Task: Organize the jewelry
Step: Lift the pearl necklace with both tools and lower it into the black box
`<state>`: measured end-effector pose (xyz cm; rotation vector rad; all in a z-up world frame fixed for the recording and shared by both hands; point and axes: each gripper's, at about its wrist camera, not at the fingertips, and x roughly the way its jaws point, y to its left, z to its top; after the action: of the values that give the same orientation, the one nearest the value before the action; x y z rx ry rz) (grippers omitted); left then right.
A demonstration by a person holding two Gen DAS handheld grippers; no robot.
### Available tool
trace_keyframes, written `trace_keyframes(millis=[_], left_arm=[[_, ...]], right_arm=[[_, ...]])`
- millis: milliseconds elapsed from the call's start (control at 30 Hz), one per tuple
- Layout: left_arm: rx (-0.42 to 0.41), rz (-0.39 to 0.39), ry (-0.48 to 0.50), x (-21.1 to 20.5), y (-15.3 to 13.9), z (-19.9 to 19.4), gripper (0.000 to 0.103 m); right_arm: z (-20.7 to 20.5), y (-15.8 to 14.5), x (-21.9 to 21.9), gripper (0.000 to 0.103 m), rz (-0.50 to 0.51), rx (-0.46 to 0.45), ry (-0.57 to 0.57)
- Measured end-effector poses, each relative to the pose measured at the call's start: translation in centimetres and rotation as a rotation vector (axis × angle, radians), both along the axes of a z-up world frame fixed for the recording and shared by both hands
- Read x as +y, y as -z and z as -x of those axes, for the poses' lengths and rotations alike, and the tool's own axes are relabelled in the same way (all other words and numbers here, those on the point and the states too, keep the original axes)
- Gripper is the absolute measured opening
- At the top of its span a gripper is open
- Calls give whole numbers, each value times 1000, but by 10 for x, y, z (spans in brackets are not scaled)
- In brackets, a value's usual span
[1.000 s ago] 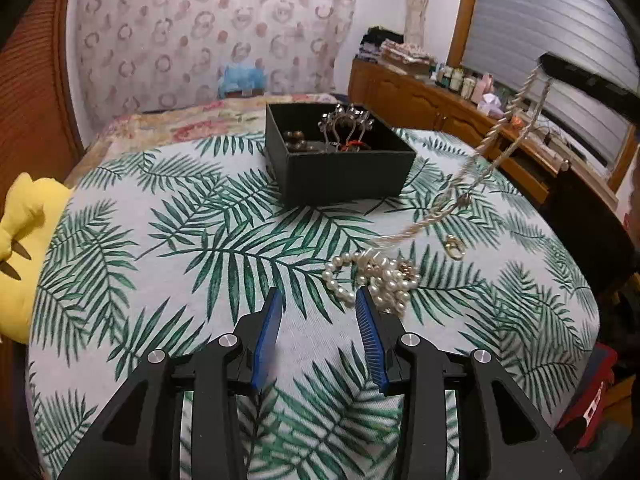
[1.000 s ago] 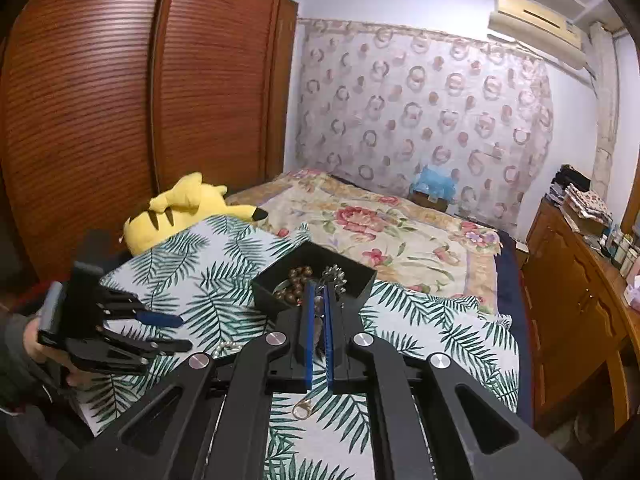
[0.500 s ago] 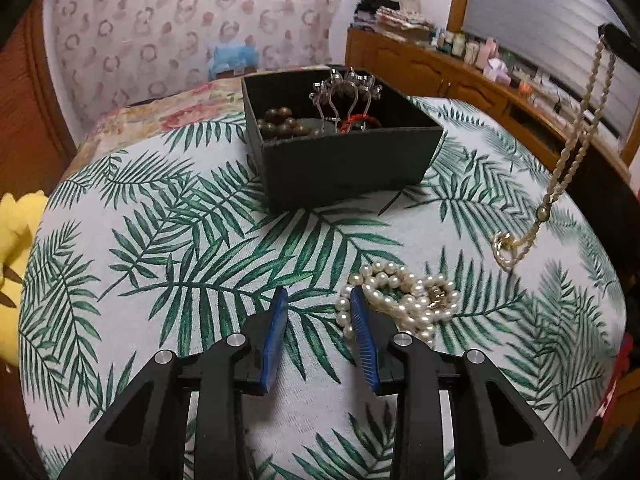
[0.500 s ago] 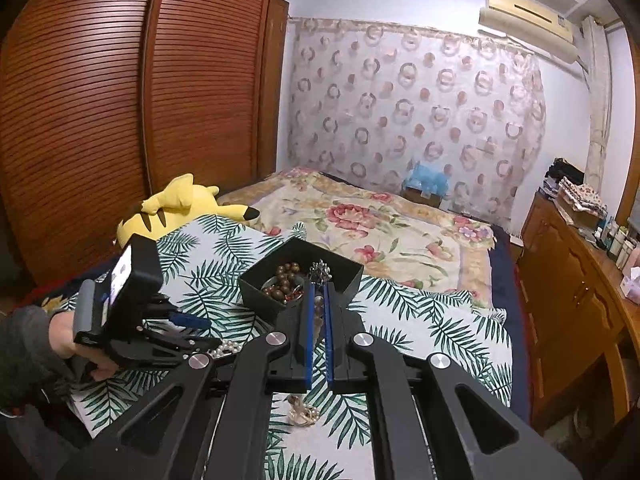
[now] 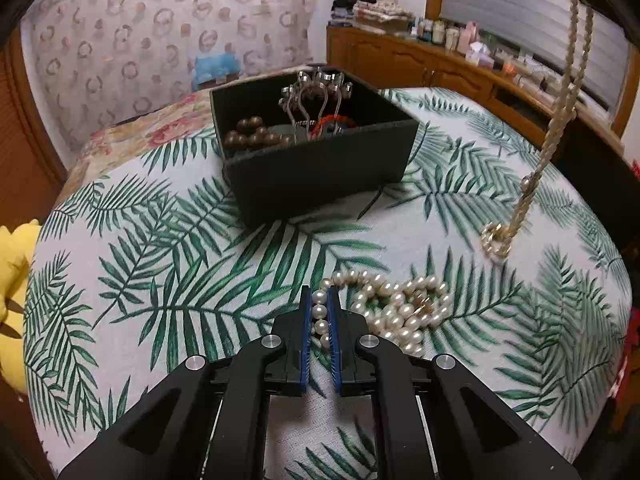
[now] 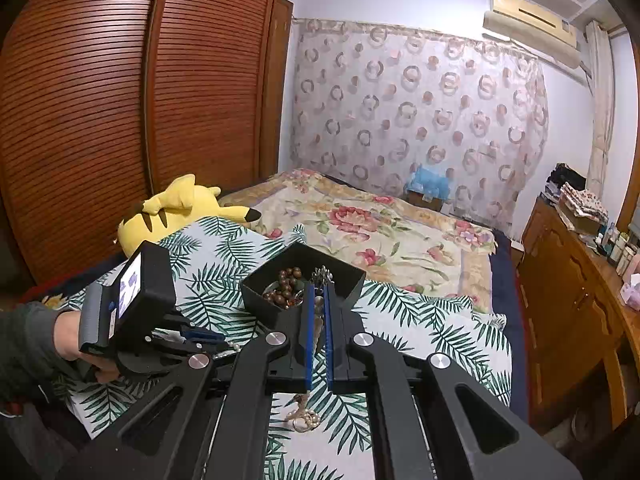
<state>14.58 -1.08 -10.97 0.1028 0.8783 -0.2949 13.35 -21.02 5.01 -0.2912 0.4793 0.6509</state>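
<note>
A white pearl necklace (image 5: 400,312) lies heaped on the palm-leaf cloth (image 5: 160,280). My left gripper (image 5: 319,296) is closing its jaws on one strand of it, and the blue pads touch the pearls on both sides. My right gripper (image 6: 318,290) is shut on a cream rope chain (image 5: 556,128). The chain hangs down and its ring end (image 5: 496,236) rests just above the cloth. Behind them stands a black box (image 5: 320,176) that holds brown beads (image 5: 248,136), a silver hair comb (image 5: 316,92) and something red.
A yellow plush toy (image 6: 176,208) lies at the table's left edge. Beyond the table is a flowered bed (image 6: 380,224). A wooden dresser (image 5: 440,68) with bottles runs along the right. A hand in a grey sleeve (image 6: 28,344) holds the left gripper (image 6: 208,340).
My left gripper came forward to the pearls and its jaws closed around a strand. The rope chain lifted off the cloth and now hangs straighter. The right gripper kept still.
</note>
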Motion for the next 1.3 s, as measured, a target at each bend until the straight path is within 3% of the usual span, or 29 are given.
trace_keyframes(millis=[200,467,1000,1300], left_arm=[[-106,94,-10,8,-52,8,7],[-246,131,15,4,-123,16,7],[-350,192,60,0,-199,-2,7],[-369,211,28,12,-218,-31,7]], right_arm=[[0,-16,2,5,-19,-28,-4],[-2,-46,9,5,-48,-83,-19],[-49,-66,17,5,-90,-80,-50],[-87,-77,23,5,-99,-65,-69]])
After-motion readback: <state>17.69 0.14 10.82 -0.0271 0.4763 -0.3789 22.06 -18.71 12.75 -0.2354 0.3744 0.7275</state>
